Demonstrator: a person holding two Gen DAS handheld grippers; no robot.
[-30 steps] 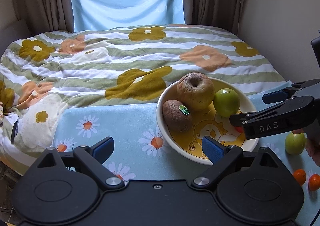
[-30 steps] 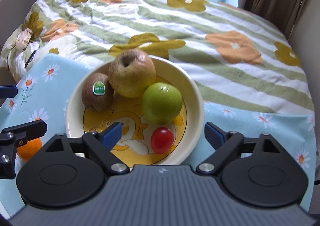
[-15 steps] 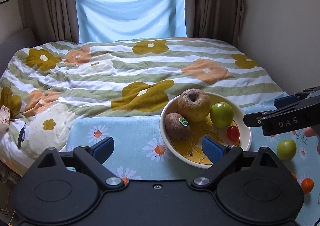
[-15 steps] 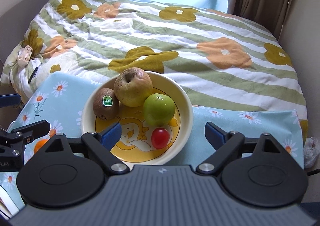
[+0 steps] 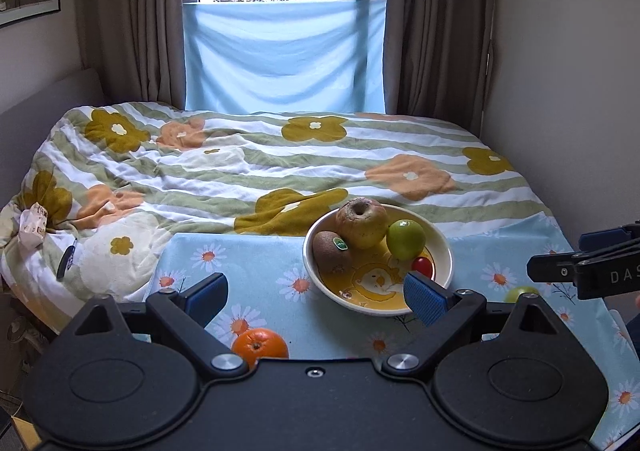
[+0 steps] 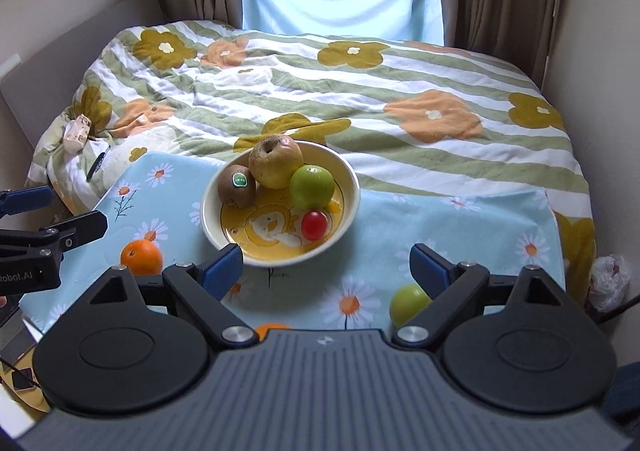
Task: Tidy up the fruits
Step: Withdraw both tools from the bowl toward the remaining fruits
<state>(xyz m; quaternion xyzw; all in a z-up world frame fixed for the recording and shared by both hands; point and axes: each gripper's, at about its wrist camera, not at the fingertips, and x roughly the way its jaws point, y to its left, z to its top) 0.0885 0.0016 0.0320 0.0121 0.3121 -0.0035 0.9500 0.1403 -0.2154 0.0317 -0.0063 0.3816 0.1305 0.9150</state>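
Left gripper [image 5: 316, 297]: black, blue-padded jaws spread wide, empty, above the daisy-print blue cloth [image 5: 264, 263].
Right gripper [image 6: 326, 265]: likewise wide and empty.
Bowl: cream-rimmed yellow ceramic bowl [image 6: 348, 179] at the cloth's far edge, holding a brown kiwi [image 6: 236, 187], yellowish apple [image 6: 276, 163], green apple [image 6: 312, 187], red cherry tomato [image 6: 315, 225].
Loose fruit: orange [image 6: 142, 257] near the cloth's left edge; small green fruit [image 6: 408, 303] near its front.

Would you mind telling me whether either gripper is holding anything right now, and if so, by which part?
Nothing is held. The left gripper and the right gripper are both open and empty; the orange lies loose on the cloth.
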